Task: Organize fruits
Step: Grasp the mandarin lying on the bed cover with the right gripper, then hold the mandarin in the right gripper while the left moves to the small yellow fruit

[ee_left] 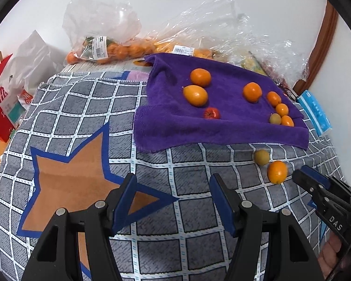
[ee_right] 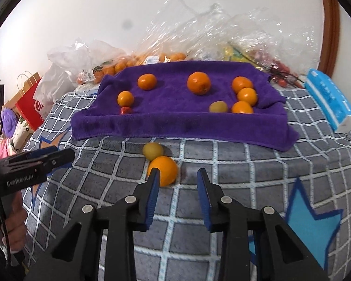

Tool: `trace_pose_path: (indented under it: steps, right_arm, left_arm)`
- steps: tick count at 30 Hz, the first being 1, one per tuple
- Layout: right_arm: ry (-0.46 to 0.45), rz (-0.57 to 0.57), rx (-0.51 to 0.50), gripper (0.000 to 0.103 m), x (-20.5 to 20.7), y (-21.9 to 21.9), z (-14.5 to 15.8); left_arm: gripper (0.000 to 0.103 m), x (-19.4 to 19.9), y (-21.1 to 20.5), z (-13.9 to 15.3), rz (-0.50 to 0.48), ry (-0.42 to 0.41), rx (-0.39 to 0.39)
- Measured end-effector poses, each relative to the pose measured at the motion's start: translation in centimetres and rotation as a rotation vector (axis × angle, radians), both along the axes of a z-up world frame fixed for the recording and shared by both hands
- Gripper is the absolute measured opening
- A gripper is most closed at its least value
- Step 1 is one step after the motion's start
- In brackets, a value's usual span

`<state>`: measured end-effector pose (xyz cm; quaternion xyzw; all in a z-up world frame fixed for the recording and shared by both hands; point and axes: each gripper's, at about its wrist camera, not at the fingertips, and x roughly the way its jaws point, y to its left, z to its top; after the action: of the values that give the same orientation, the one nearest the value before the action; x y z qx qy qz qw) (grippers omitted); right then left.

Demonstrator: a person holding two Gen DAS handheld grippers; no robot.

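Right gripper spread wide, left finger hiding part of the orange on the checked cloth — left gripper also spread, empty; purple towel behind.

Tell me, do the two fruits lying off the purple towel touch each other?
Touching. The right wrist view shows the yellow-green fruit pressed against the orange, no gap between them.
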<state>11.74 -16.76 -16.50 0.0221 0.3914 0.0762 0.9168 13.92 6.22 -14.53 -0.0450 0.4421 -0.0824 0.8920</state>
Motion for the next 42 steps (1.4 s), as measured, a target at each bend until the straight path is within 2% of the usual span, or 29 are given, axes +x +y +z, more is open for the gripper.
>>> trace_pose_path:
  steps: [17, 25, 29, 33, 37, 42]
  right_arm:
    - [0.067, 0.043, -0.002, 0.033, 2.6, 1.7, -2.2]
    - [-0.006, 0.026, -0.010, 0.032, 1.2, 0.5, -1.0]
    - [-0.005, 0.009, -0.005, 0.032, 0.8, -0.7, -1.1]
    - [-0.005, -0.011, -0.019, 0.032, 0.7, -1.2, -1.7]
    - [-0.008, -0.018, -0.039, 0.032, 0.6, -1.0, -2.1]
    - [-0.009, -0.013, -0.030, 0.032, 0.7, -0.9, -2.2]
  left_arm:
    - [0.062, -0.1, 1.0, -0.7, 0.017, 0.009, -0.028]
    - [0.062, -0.3, 0.6, -0.7, -0.004, 0.014, -0.033]
    - [0.062, -0.4, 0.3, -1.2, 0.001, 0.025, -0.011]
    - [0.062, -0.4, 0.6, -1.8, 0.023, 0.031, -0.022]
    - [0.063, -0.7, 0.4, -2.1, 0.027, -0.002, 0.011]
    - [0.072, -1.1, -0.6, -2.6, 0.005, -0.043, 0.076]
